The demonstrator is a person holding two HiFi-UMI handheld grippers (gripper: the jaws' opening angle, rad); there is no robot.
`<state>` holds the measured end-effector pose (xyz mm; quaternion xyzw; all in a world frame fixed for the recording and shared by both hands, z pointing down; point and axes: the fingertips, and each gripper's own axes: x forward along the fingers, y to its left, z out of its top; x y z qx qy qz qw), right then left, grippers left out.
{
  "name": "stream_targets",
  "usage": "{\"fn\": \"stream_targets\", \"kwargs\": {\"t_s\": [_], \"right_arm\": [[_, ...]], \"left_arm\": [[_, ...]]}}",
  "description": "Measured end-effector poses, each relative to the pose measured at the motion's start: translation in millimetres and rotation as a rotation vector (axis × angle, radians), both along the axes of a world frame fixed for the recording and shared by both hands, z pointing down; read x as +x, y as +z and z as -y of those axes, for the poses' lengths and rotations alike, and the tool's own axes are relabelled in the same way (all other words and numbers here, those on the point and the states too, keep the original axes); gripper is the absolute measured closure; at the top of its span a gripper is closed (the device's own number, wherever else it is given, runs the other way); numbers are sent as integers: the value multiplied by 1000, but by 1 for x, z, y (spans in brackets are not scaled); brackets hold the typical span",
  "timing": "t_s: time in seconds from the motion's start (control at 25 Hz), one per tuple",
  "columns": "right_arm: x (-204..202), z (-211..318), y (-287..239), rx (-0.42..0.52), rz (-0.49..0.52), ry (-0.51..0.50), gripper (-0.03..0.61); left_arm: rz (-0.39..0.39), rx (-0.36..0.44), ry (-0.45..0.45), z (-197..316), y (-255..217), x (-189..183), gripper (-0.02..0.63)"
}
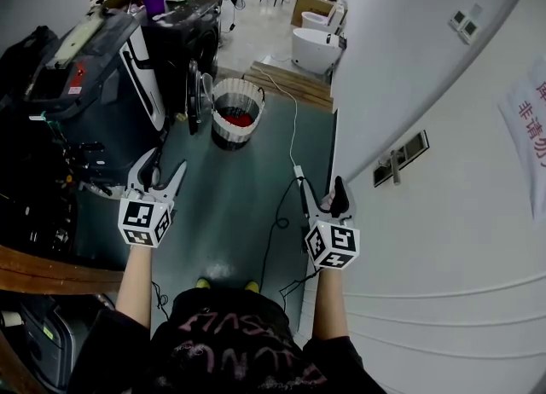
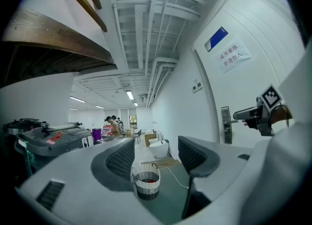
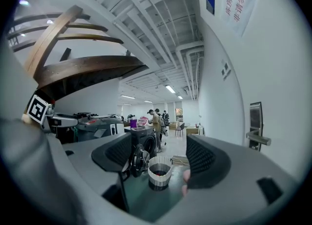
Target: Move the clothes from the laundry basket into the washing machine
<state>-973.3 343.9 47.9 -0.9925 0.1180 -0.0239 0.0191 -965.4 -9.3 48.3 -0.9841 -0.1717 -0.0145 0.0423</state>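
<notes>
One washing machine ahead, door looks open. Laundry basket just beside it, red clothes inside, well apart from both tongs. Left gripper and right gripper: jaws apart, empty. Step: approach, nothing picked yet. Next likely walk up, reach into basket. Right gripper view shows the machine's door; left gripper view doesn't.

Paper notice: "库房重地 非请勿入"

Your basket is striped white and grey, the clothes red; the washer is black, the floor dull grey-green, the wall white.
</notes>
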Motion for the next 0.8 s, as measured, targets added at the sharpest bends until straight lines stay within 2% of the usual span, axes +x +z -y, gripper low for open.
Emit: {"fn": "stream_targets", "kwargs": {"t_s": [0.4, 0.8], "right_arm": [[14, -19, 10, 37, 24, -32, 224], [48, -48, 26, 8, 36, -109, 232]], "left_arm": [[27, 10, 3, -32, 7, 9, 333], [30, 4, -42, -72, 15, 33, 333]]}}
